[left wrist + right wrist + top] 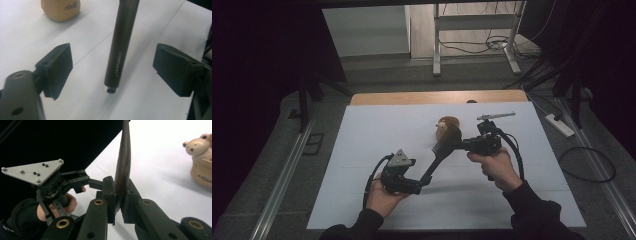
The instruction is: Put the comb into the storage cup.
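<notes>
A dark utensil with a long black handle (433, 164) stretches between my two grippers over the white table (372, 125). My right gripper (464, 145) is shut on its broad flat end (123, 167), the pads pressing both faces. The handle's lettered tip (117, 67) sits between the jaws of my left gripper (113, 67), which stand wide and clear of it on both sides. In the high view the left gripper (418, 185) is at the near left. A tan bear-shaped holder (447, 129) stands just beyond the utensil, also the bear (201, 157) at the right gripper view's right.
The white sheet covers a wooden table whose far edge (437, 96) shows. Beyond it, on the floor, stand a metal frame (437, 45) with cables and a power strip (560, 125). Dark curtains hang on both sides. A small grey bracket (496, 116) lies behind the right gripper.
</notes>
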A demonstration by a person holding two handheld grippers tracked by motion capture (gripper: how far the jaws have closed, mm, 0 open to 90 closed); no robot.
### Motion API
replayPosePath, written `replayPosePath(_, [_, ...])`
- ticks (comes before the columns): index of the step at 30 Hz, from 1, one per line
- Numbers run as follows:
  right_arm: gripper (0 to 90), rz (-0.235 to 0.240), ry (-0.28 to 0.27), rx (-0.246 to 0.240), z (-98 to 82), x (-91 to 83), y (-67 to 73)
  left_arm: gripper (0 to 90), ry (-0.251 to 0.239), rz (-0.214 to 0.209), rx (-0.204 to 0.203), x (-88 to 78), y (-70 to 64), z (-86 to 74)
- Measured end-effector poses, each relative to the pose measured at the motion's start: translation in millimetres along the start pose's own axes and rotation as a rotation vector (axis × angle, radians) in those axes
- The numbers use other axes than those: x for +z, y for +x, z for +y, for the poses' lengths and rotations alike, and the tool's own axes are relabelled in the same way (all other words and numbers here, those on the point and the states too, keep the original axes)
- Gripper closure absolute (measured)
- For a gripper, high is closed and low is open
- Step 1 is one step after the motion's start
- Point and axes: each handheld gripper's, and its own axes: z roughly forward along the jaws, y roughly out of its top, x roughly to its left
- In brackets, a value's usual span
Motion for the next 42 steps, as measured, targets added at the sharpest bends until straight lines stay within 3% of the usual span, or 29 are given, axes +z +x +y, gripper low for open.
replayPosePath(7, [83.5,-0.021,-0.016,-0.012,1.8,-5.6,-2.0,4.6,0.032,0.002,-0.029,-4.5,2.7,-2.9])
replayPosePath(15, [83.5,-0.023,-0.03,-0.01,3.9,-11.0,-2.6,0.0,0.012,-0.032,-0.114,-13.1,11.8,-6.5])
replayPosePath(23, [83.5,-0.031,-0.045,-0.015,7.0,-16.8,-2.9,0.0,-0.002,-0.005,-0.11,-21.1,13.5,-8.0])
replayPosePath(32, [83.5,-0.05,-0.071,-0.018,13.7,-25.9,-5.0,0.0,0.01,-0.003,-0.123,-23.5,16.0,-9.5])
replayPosePath(42, [83.5,-0.085,-0.094,-0.004,21.2,-34.1,-15.3,0.4,0.025,0.025,-0.091,-30.5,12.8,-11.9])
